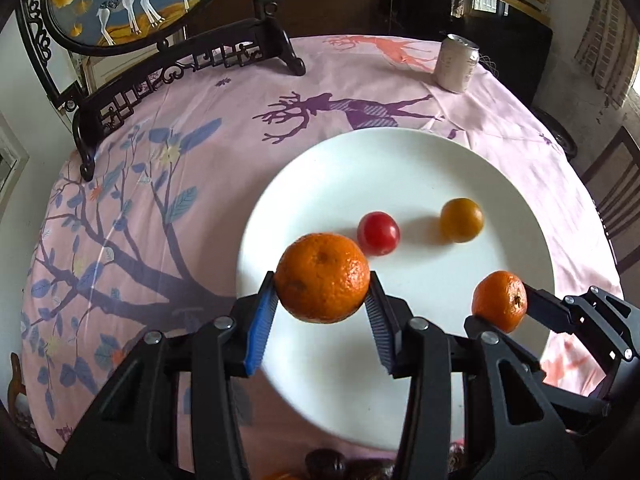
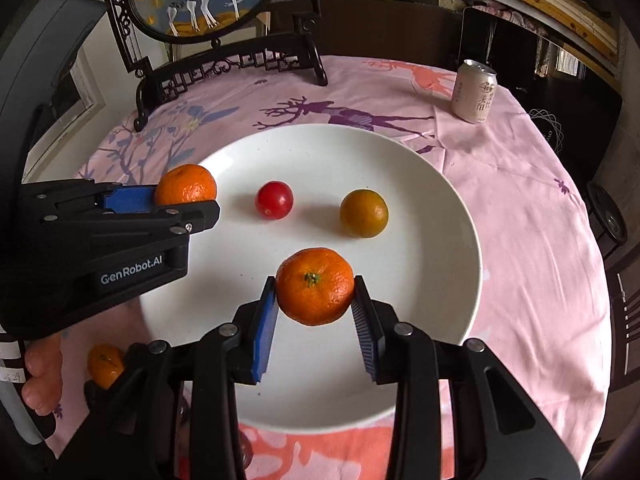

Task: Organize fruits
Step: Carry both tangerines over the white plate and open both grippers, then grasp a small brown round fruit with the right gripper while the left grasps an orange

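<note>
Plate (image 2: 448, 208) mid-table; tomato (image 2: 274, 200) left of kumquat (image 2: 364, 213) on plate; can (image 2: 475, 92) behind right.

I see 1 can (image 2: 475, 92) upright at the far right of the pink cloth (image 2: 520, 208). 1 round deer screen (image 1: 132, 0) stands on its black stand (image 1: 180, 68) far left.

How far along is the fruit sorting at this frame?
Done: a red fruit and a yellow-green fruit already lie on the white plate. In hand: left gripper and right gripper each clamp a tangerine over the plate, unreleased. Left: one more tangerine sits on the cloth beside the plate.
</note>
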Tool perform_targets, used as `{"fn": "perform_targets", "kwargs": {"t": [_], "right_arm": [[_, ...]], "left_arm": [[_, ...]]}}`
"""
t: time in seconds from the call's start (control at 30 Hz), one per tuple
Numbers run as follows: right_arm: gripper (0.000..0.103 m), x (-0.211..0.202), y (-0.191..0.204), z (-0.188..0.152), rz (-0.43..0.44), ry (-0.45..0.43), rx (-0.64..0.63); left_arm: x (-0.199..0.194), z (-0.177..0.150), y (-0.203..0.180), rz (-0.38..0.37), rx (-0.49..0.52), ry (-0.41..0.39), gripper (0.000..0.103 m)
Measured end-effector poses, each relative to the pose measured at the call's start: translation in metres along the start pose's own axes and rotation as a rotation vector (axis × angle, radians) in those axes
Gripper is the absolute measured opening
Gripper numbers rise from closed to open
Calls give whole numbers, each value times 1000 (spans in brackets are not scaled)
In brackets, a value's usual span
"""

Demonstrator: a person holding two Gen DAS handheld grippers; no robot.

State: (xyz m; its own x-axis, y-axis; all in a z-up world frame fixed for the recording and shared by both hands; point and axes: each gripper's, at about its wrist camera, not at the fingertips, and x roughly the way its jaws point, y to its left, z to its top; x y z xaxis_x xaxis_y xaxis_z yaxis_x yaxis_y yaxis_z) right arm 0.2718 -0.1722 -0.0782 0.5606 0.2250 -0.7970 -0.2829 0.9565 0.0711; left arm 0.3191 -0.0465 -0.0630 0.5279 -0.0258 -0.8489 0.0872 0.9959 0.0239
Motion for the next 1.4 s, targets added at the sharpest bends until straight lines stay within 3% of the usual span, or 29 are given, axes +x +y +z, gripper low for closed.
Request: {"fn": "perform_targets", "kwargs": {"t": [0.17,0.2,0.23,0.27,0.4,0.5,0.73,0.9,1.03,1.27,1.3,1.4], "right_arm": [[38,19,-4,9,-10,7,-10],[39,19,-3,10,-16,-1,-20],[51,18,-2,11,-26,-10,-32],[59,13,0,12,-44,-27,-40],[59,-25,0,4,-44,-74,-41],[64,-64,3,-21,4,-95,-8],[65,-111,24,-111,31,-98,37],[65,-123,29,-131,5,-95,55],[65,-119,31,-142,1,-78,73],[64,-92,41,-158,-25,-37,42],[63,-89,41,-157,-21,-38,36],[42,-73,44,-153,-17,-16,20]], "left_arm": [[16,11,1,7,-6,21,47],[16,13,0,12,-6,15,52],[12,14,1,15,-7,4,66],[5,15,3,12,-12,-16,75],[-38,3,14,-7,-24,-92,76],[-78,-29,20,-25,-29,-147,84],[-118,-139,32,-65,-45,-185,89],[-115,-191,43,-38,-62,-147,89],[-117,-216,47,-67,-83,-116,89],[-119,-237,36,-85,-22,-87,89],[-119,-237,34,-85,-18,-85,89],[-120,-238,31,-88,-13,-80,89]]}}
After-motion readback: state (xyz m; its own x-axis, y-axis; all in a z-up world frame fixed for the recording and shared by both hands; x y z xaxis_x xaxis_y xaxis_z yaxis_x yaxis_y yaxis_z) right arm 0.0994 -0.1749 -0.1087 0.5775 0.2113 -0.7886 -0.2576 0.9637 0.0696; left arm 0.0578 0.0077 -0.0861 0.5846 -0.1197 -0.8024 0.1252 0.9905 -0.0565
